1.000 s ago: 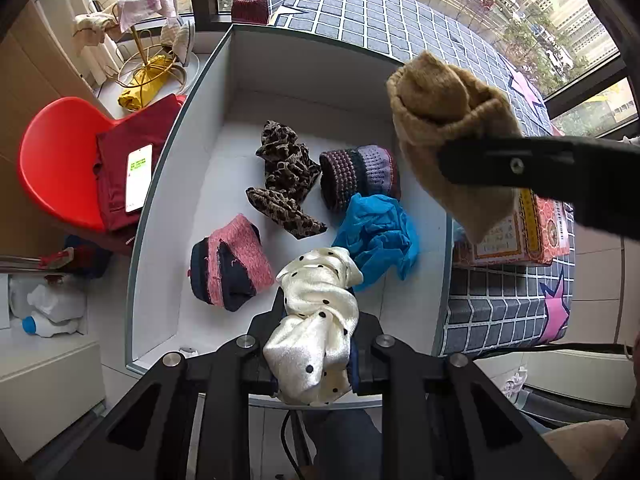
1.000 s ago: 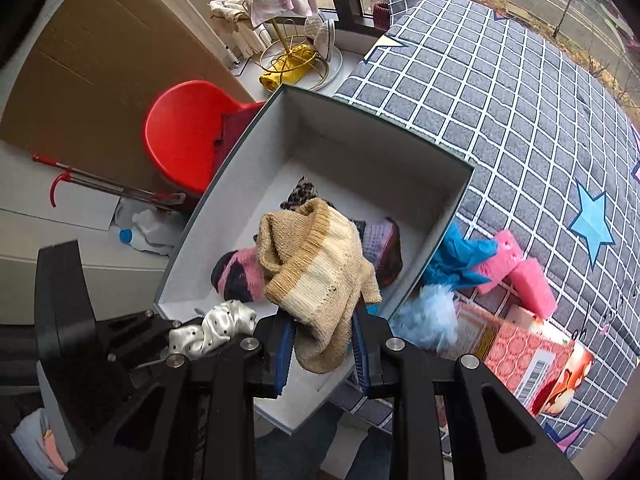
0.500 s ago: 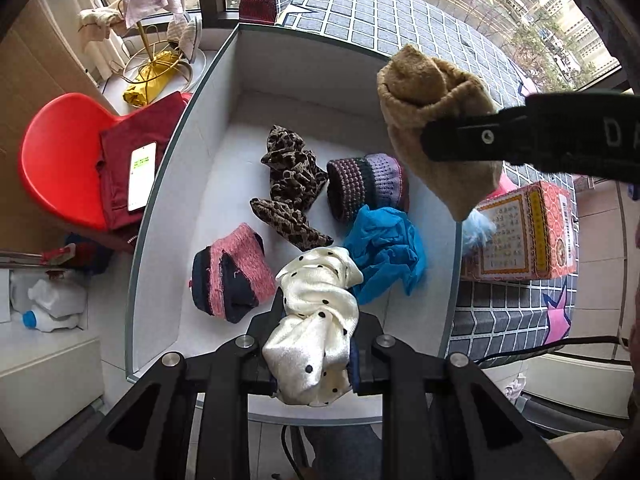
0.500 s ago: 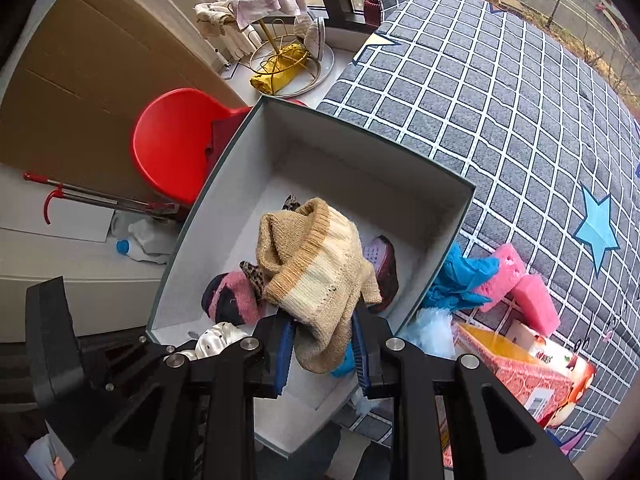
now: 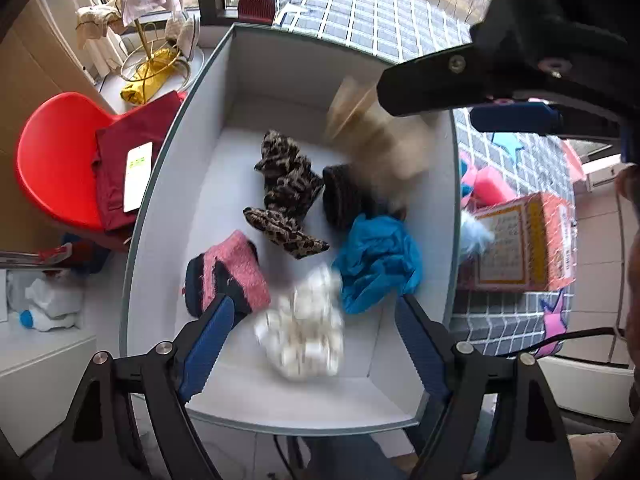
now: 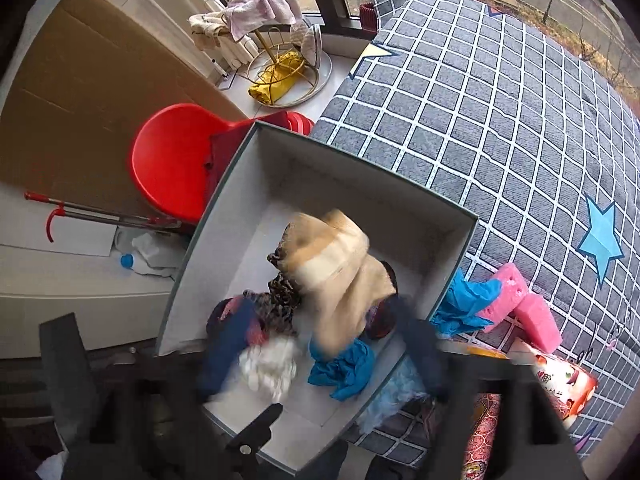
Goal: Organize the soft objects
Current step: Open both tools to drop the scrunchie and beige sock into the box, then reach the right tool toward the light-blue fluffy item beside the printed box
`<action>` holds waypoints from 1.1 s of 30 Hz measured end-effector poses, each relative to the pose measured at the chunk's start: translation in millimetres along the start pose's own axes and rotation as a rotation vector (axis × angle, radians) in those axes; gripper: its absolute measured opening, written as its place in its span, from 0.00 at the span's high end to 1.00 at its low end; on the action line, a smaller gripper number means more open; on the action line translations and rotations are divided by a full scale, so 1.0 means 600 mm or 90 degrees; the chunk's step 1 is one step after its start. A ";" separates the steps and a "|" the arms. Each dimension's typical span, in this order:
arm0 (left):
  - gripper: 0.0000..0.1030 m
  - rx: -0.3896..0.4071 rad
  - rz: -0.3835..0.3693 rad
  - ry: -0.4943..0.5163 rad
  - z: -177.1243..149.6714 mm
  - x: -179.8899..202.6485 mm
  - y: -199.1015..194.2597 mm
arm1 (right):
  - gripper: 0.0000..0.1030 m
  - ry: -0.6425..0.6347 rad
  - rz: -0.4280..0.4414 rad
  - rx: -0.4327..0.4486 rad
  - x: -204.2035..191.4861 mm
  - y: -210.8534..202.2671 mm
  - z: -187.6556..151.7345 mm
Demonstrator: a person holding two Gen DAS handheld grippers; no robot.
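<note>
A white open box [image 5: 280,72] holds soft items: a leopard-print cloth [image 5: 286,184], a dark knit piece [image 5: 340,196], a pink and navy sock [image 5: 228,276] and a blue cloth [image 5: 376,264]. My left gripper [image 5: 312,332] is open above the box's near end; the white dotted cloth [image 5: 304,336] is blurred in mid-fall below it. My right gripper [image 6: 320,348] is open over the box [image 6: 360,184]; the tan knit sock [image 6: 340,276] is blurred, dropping between its fingers. It also shows in the left wrist view [image 5: 384,140].
A grey checked bedspread [image 6: 500,100] lies right of the box, with pink sponges [image 6: 524,312], a blue cloth [image 6: 464,304] and a red-orange carton [image 5: 524,236]. A red chair [image 5: 56,160] with dark red clothes stands left. A gold rack [image 6: 276,64] stands on the sill.
Both grippers have opened. The white dotted cloth has left the left gripper and the tan sock has left the right gripper; both are falling into the box.
</note>
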State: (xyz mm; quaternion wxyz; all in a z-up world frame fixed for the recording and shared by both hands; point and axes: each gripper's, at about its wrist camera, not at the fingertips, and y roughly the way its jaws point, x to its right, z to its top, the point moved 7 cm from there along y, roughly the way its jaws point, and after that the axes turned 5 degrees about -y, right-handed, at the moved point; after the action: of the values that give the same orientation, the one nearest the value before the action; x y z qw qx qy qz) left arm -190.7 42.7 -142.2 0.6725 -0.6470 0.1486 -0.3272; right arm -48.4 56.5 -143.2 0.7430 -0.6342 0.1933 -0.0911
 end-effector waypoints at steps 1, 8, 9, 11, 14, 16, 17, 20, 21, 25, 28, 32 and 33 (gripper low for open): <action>0.09 0.004 -0.006 0.000 0.001 0.000 -0.001 | 0.18 0.000 -0.007 0.005 0.002 -0.004 0.002; 0.00 0.027 -0.067 -0.021 0.013 0.005 -0.003 | 0.00 0.016 -0.016 0.016 0.015 -0.026 0.006; 0.00 0.031 -0.073 -0.024 0.014 0.007 -0.005 | 0.00 0.019 -0.012 0.020 0.016 -0.031 0.006; 0.00 0.035 -0.083 -0.029 0.016 0.009 -0.012 | 0.00 0.024 -0.002 0.023 0.017 -0.040 0.007; 0.00 0.039 -0.099 -0.031 0.021 0.014 -0.021 | 0.00 0.030 0.004 0.030 0.022 -0.056 0.010; 0.00 0.039 -0.106 -0.031 0.024 0.017 -0.026 | 0.00 0.032 0.006 0.038 0.029 -0.072 0.013; 0.00 0.038 -0.111 -0.031 0.024 0.019 -0.028 | 0.00 0.034 0.006 0.043 0.034 -0.082 0.013; 0.00 0.032 -0.122 -0.031 0.028 0.027 -0.032 | 0.00 0.046 -0.001 0.056 0.061 -0.108 0.012; 0.00 0.031 -0.124 -0.029 0.030 0.030 -0.031 | 0.00 0.051 -0.004 0.059 0.071 -0.114 0.011; 0.00 0.026 -0.126 -0.019 0.033 0.048 -0.030 | 0.00 0.086 -0.031 0.060 0.135 -0.130 -0.004; 0.00 0.022 -0.123 -0.014 0.034 0.061 -0.029 | 0.00 0.113 -0.046 0.048 0.181 -0.125 -0.020; 0.00 0.014 -0.119 -0.010 0.035 0.076 -0.025 | 0.00 0.136 -0.061 0.017 0.231 -0.104 -0.041; 0.00 0.012 -0.118 -0.010 0.035 0.078 -0.024 | 0.00 0.143 -0.065 0.007 0.244 -0.096 -0.047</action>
State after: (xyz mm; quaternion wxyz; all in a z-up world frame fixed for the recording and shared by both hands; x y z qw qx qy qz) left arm -146.5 30.2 -115.1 0.6465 -0.6542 0.0800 -0.3843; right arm 79.4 -35.3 -115.4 0.7144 -0.6252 0.2425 -0.1999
